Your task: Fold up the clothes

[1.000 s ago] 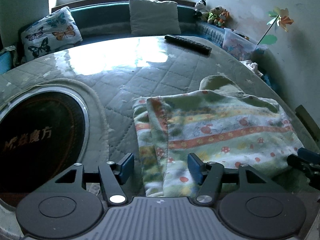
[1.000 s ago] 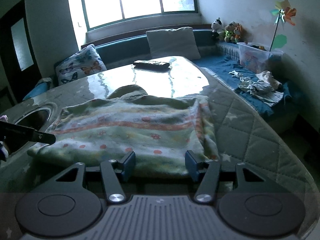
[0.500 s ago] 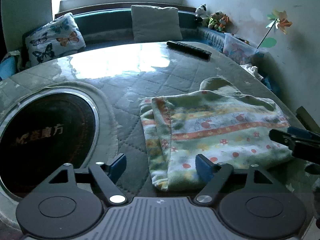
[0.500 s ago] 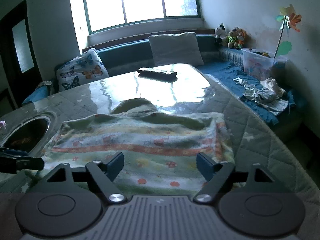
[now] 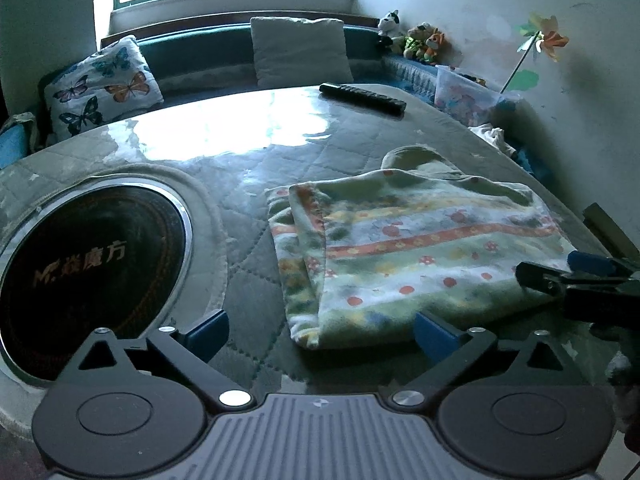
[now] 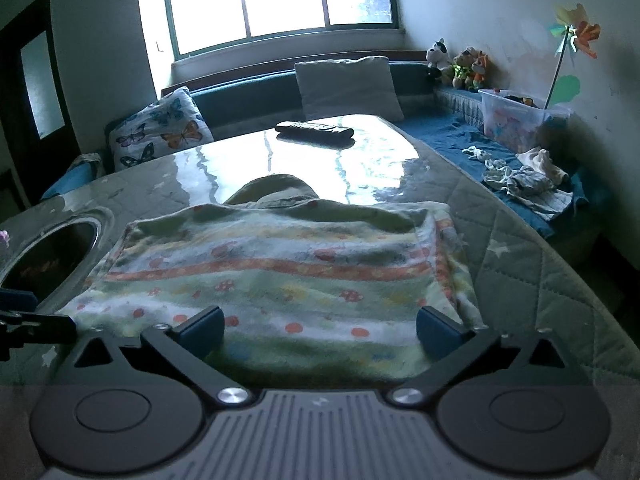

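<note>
The left gripper has its two blue-tipped fingers spread wide apart with nothing between them, hanging just above the near left corner of the folded garment. The right gripper also has its fingers wide apart and empty, poised over the near edge of the same garment, and its dark tip shows at the right edge of the left wrist view, close to the cloth's right end. The garment, a fleecy piece with green, white and orange stripes and small red mushrooms, lies folded flat on the quilted table cover, with a plain green hood or collar poking out at its far side. To the left of the garment a round black cooktop with a metal rim is set into the table. Far across the glossy table lies a black remote. Beyond it a bench holds a butterfly cushion on the left and a grey cushion in the middle, with plush toys in the far right corner.
</note>
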`<state>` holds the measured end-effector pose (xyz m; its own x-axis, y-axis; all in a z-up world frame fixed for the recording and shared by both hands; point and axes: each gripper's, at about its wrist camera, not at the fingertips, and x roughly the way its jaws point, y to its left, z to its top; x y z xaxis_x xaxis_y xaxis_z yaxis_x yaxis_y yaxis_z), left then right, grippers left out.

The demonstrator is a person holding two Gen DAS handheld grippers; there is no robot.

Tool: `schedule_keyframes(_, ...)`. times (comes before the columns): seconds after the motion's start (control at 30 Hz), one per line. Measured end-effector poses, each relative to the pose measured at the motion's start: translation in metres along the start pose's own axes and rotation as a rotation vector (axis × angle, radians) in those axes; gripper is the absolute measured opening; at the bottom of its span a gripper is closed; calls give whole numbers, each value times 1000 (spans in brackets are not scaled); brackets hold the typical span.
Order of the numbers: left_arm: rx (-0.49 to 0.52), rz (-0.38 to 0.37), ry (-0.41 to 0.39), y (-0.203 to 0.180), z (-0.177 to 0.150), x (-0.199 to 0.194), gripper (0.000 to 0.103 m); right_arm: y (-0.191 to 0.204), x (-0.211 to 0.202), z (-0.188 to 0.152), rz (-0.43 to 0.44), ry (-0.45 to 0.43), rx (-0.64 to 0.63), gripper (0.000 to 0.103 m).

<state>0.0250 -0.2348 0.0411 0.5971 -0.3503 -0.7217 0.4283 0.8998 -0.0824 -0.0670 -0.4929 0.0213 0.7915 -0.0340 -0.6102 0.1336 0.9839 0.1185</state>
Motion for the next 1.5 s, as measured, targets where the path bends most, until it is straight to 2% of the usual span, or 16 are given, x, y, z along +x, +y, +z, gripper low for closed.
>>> schedule_keyframes(0.57, 0, -7, -53, -2, -16, -26, 103, 11, -24, -14, -61, -14, 8, 103)
schedule_keyframes(1.5, 74, 16, -60, -6, -50, -50, 103, 27, -64, -49, -109, -54, 80, 103)
